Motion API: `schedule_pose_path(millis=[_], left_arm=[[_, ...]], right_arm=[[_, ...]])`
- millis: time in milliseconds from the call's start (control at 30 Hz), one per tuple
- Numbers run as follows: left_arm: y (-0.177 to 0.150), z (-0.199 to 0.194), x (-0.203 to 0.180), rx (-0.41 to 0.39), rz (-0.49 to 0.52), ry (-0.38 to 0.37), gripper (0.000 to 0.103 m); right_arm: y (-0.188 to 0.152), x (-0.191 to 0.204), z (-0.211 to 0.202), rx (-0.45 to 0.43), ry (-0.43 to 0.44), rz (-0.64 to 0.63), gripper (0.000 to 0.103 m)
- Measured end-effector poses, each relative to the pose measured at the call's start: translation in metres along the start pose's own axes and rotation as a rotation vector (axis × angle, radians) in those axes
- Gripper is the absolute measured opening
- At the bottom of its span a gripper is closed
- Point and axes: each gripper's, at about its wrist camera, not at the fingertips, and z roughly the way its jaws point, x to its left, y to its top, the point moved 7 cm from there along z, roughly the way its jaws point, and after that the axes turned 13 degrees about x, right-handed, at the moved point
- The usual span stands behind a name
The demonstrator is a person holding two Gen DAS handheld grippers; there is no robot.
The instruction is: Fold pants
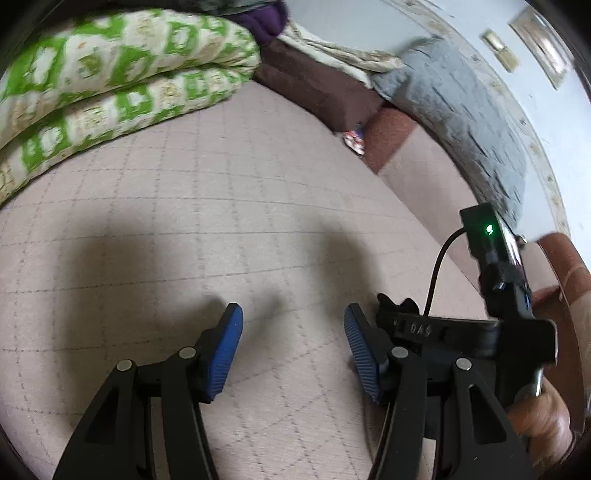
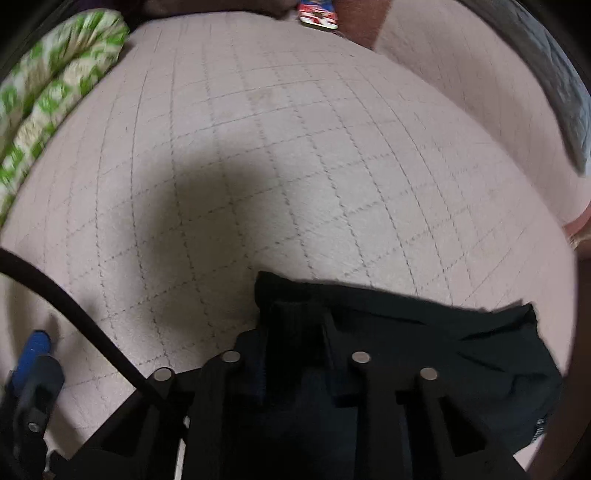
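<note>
Two hand-held grippers over a pale quilted bed. Left hand-held gripper spread wide, blue pads well apart, nothing between them, only bed beneath. Right hand-held gripper closed on black pants, fingers buried in dark cloth at the near edge of its own view. Pants bunched near and to the right in that view, lying on the bed, one corner sticking up just past the fingers. Seen from the left wrist view, right hand-held gripper's body close on the right, green light lit on its black box, thin cable looping down, a hand gripping the handle low at the right. Folded green-and-white quilt far left, on the bed. Grey blanket far right against a pale wall. Brown cushion at the far end between them, with a small red, white and blue item just beside it, too blurred to identify.
</note>
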Motion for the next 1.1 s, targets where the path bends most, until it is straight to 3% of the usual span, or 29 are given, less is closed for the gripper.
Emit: schedule_pose_path(millis=[267, 433, 500, 533, 733, 1100], left_arm=[[-0.03, 0.03, -0.057, 0.15, 0.224, -0.114, 0.056], [-0.043, 0.042, -0.085, 0.14, 0.346, -0.058, 0.056], [-0.046, 0.049, -0.096, 0.15, 0.372, -0.06, 0.035], [-0.048, 0.053, -0.1, 0.171, 0.377, -0.062, 0.015], [-0.066, 0.05, -0.145, 0.176, 0.45, -0.051, 0.014], [-0.118, 0.088, -0.254, 0.266, 0.623, -0.059, 0.015]], right_arm=[[-0.006, -0.034, -0.017, -0.025, 0.243, 0.085, 0.021], [-0.012, -0.039, -0.027, -0.038, 0.337, 0.091, 0.021], [-0.013, -0.04, -0.03, -0.047, 0.368, 0.088, 0.021], [-0.014, -0.035, -0.031, -0.052, 0.382, 0.087, 0.021], [-0.037, -0.076, -0.048, -0.104, 0.446, 0.119, 0.02], [-0.08, -0.215, -0.038, -0.169, 0.491, 0.336, 0.02]])
